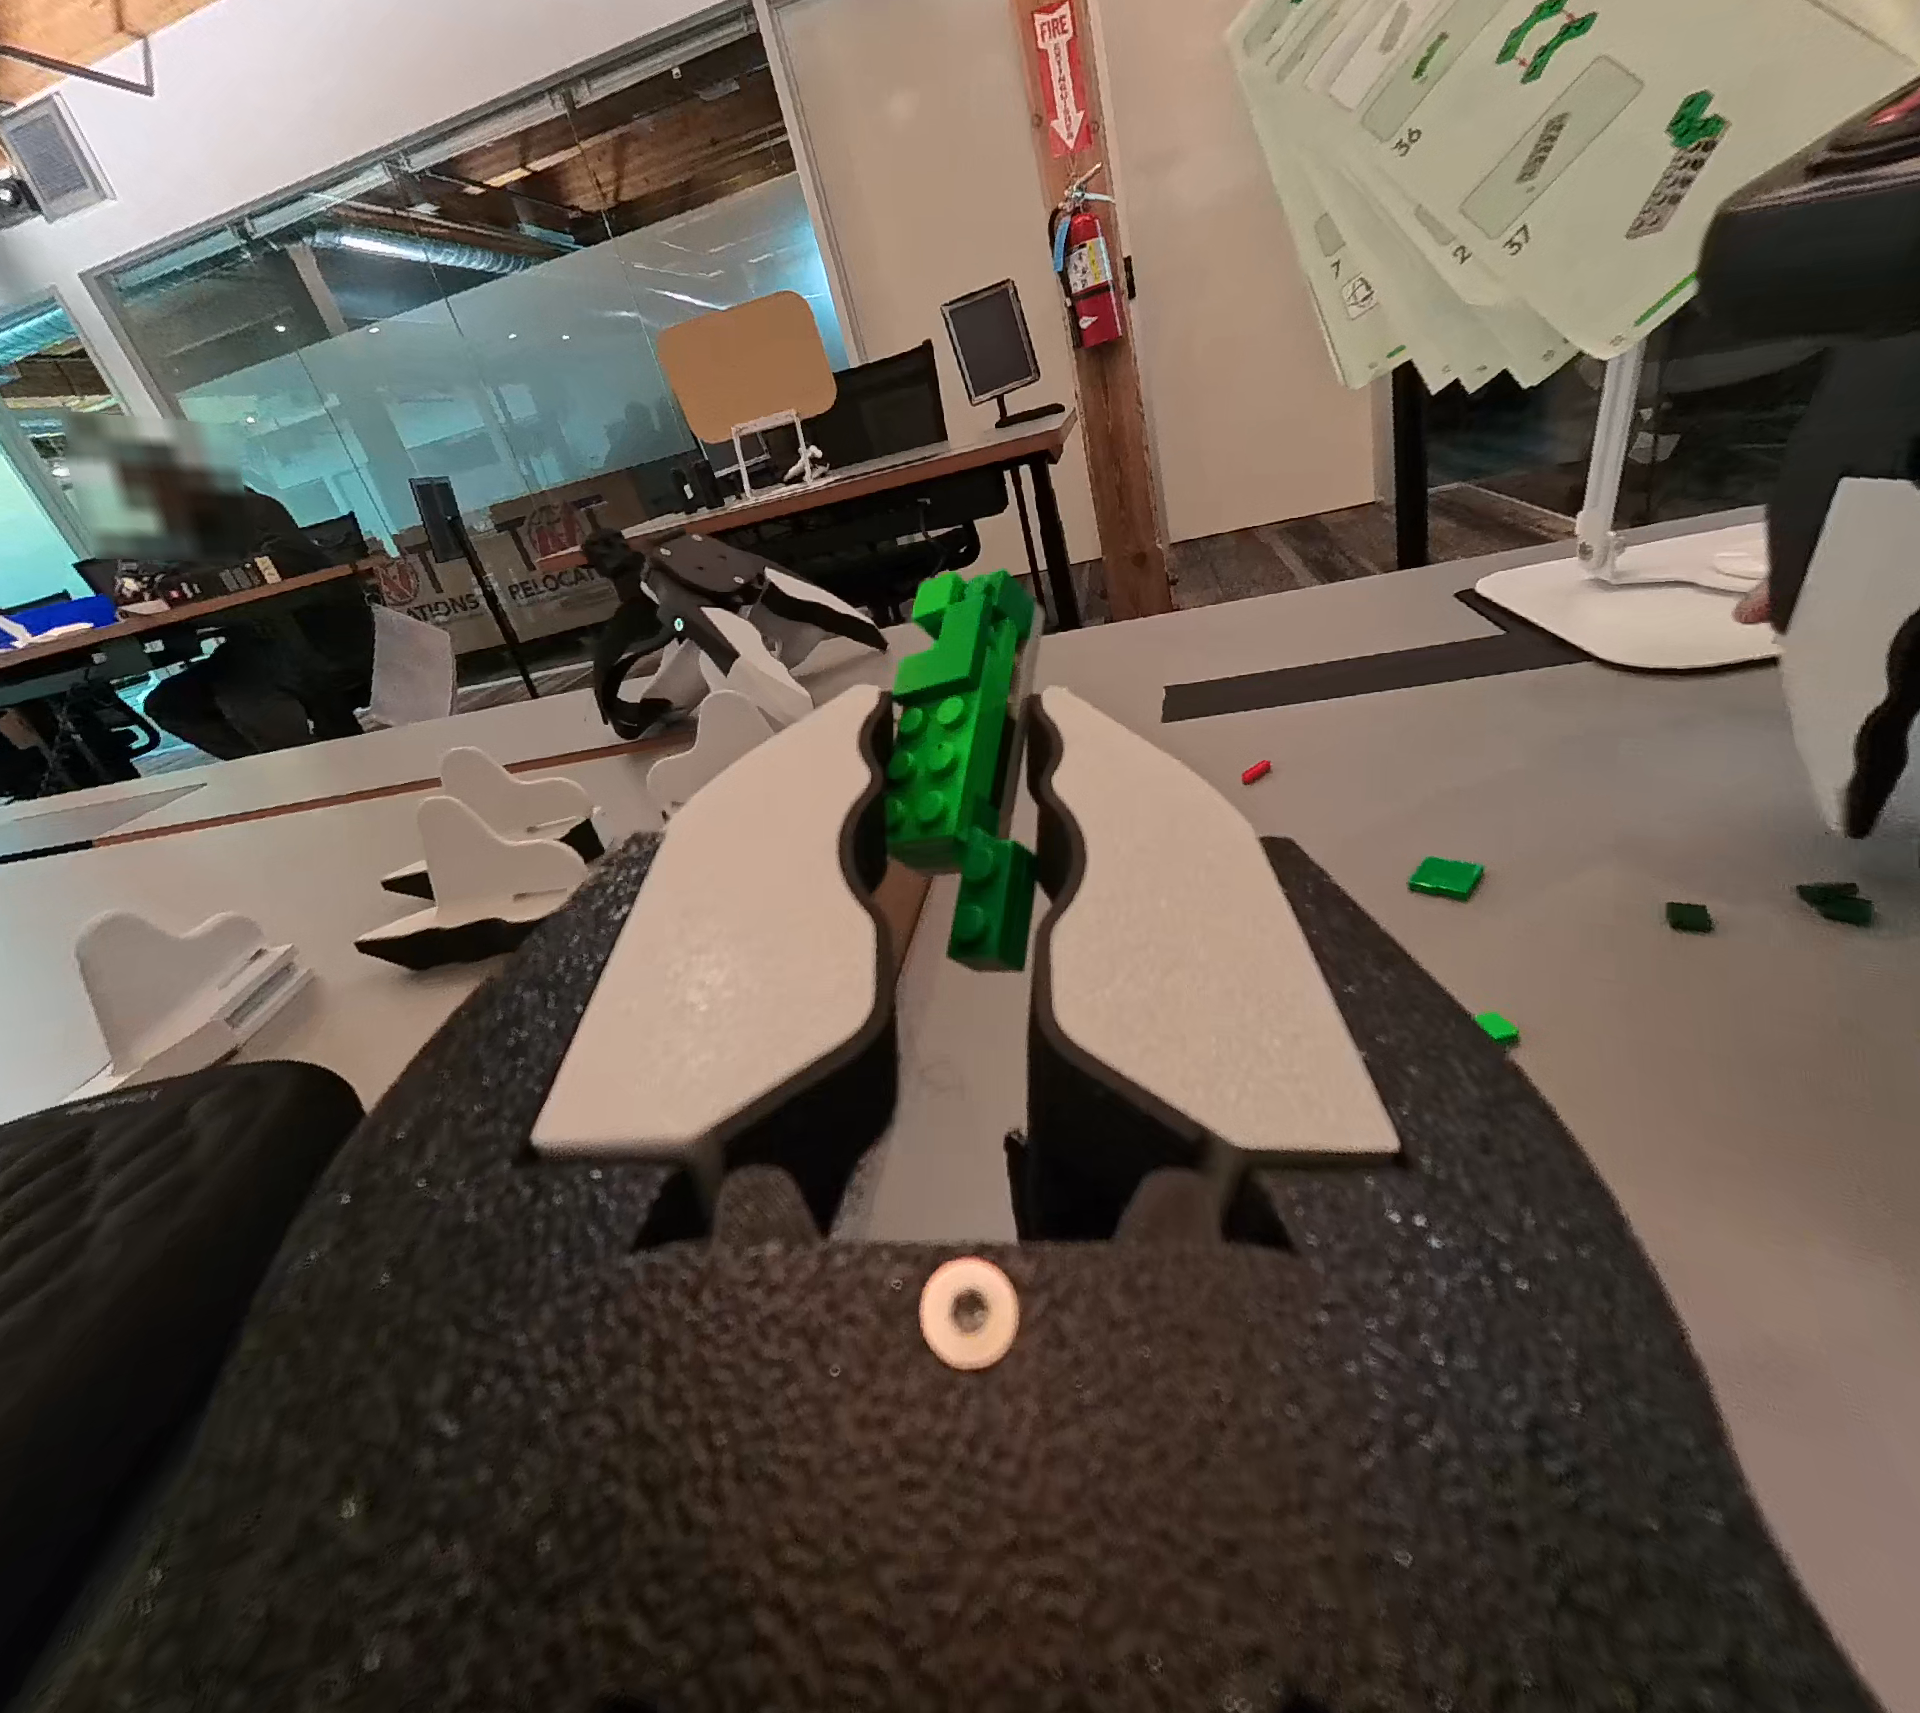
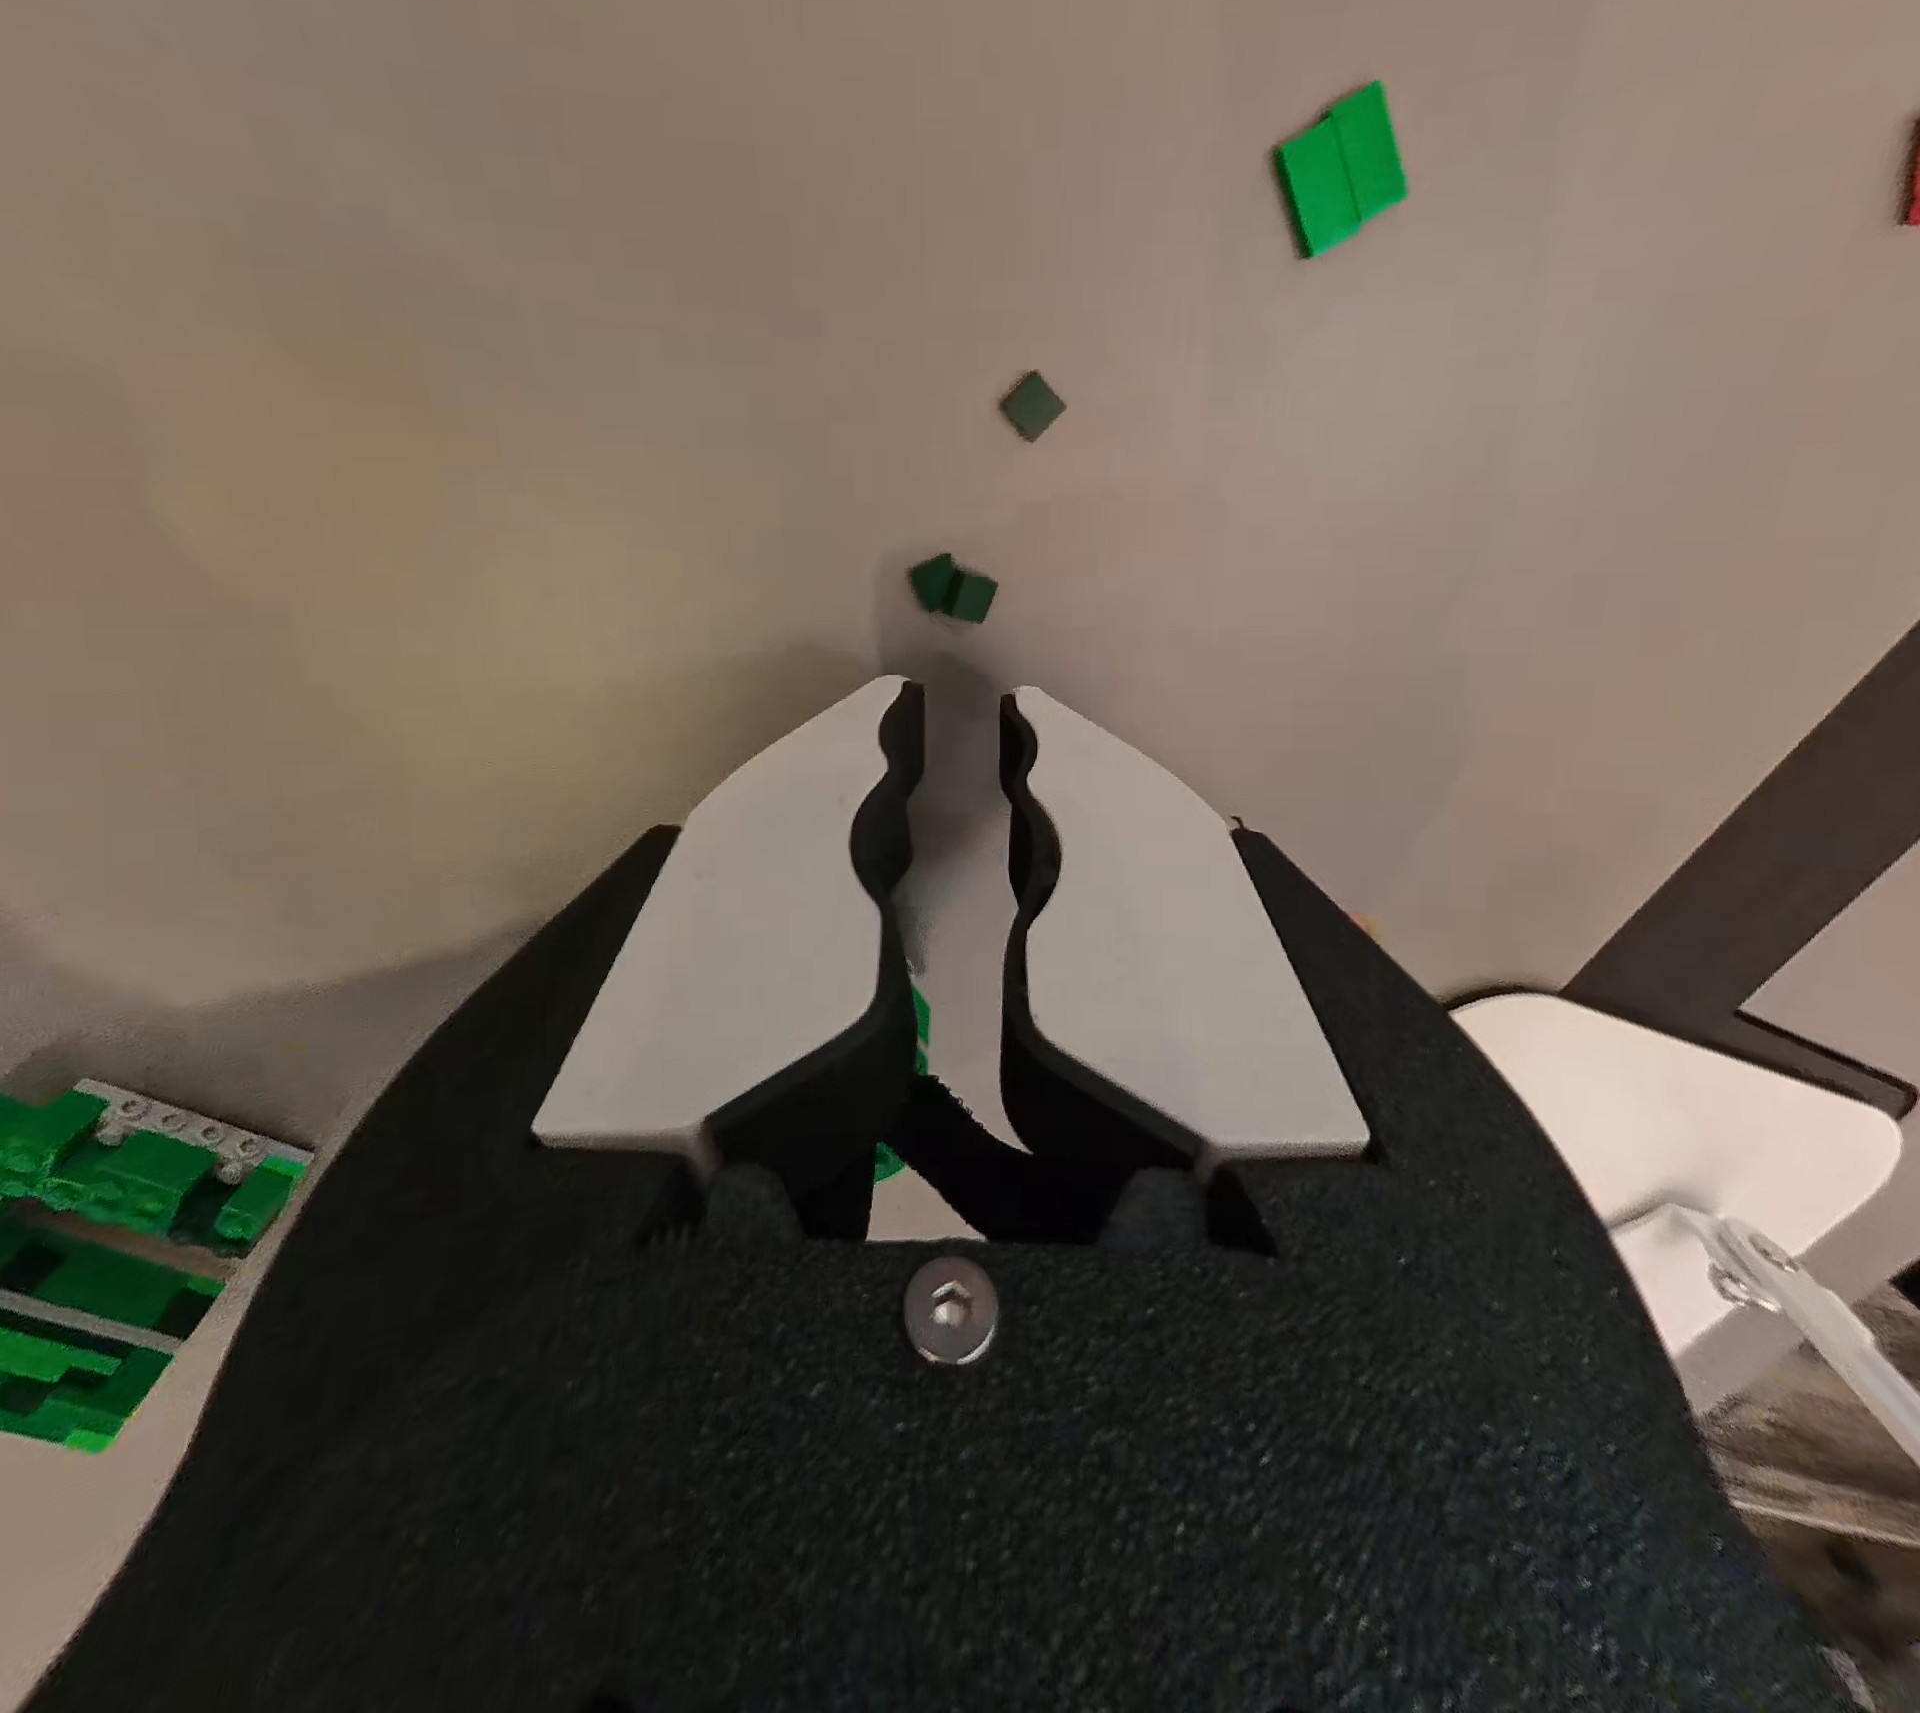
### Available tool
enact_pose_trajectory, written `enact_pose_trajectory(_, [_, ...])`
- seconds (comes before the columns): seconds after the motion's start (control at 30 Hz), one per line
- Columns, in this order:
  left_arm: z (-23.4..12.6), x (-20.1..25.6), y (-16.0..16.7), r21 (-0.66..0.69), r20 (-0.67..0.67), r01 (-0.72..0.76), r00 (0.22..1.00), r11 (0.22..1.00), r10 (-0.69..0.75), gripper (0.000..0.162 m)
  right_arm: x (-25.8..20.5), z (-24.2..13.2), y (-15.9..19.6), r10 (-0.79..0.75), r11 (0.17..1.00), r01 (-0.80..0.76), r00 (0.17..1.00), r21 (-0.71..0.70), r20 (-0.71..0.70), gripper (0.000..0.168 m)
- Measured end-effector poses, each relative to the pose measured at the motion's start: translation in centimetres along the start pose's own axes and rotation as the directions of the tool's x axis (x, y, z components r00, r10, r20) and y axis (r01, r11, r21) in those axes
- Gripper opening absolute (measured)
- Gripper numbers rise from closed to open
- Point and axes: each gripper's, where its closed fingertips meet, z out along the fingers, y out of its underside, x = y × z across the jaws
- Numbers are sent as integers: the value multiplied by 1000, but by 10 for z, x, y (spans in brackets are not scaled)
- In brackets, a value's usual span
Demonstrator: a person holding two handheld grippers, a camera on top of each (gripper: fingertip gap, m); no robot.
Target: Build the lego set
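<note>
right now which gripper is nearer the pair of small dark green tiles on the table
Right. The right gripper hangs open with its tips just short of the dark green tiles. The left gripper is well off to their side, shut on a green lego assembly.

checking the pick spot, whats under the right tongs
Bare grey table shows beneath the right tongs, which are slightly parted, with two dark green tiles just ahead. The black body hides whatever lies farther back.
</note>
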Motion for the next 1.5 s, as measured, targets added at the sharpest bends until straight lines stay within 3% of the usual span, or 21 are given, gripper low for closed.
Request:
enact_pose_trajectory(0.33, [0,8,-6,31,-26,-40,999,999,41,23,-10,-10,-16,22,995,-22,1000,98,1,10])
enact_pose_trajectory(0.63, [0,16,-11,61,-60,-32,998,998,36,23,-80,-45,-60,-27,930,58,995,363,-91,12])
enact_pose_trajectory(0.8, [0,23,-13,72,-82,-56,995,996,62,24,-145,-70,-103,-3,779,93,989,620,-145,12])
enact_pose_trajectory(0.93, [1,31,-12,67,-106,-85,990,994,91,24,-184,-74,-135,124,570,10,988,822,-97,13])
enact_pose_trajectory(1.07, [0,36,-13,71,-117,-101,987,992,109,24,-169,-63,-133,305,473,46,928,880,-213,12])
enact_pose_trajectory(1.23, [1,40,-12,65,-133,-110,984,992,118,24,-145,-81,-117,516,299,83,824,951,-234,9])
enact_pose_trajectory(1.4, [3,46,-9,58,-152,-115,981,992,123,24,-142,-100,-96,597,288,292,690,912,-409,0])
enact_pose_trajectory(1.5, [3,50,-9,57,-163,-128,977,990,136,24,-145,-100,-100,577,289,311,698,905,-424,0])
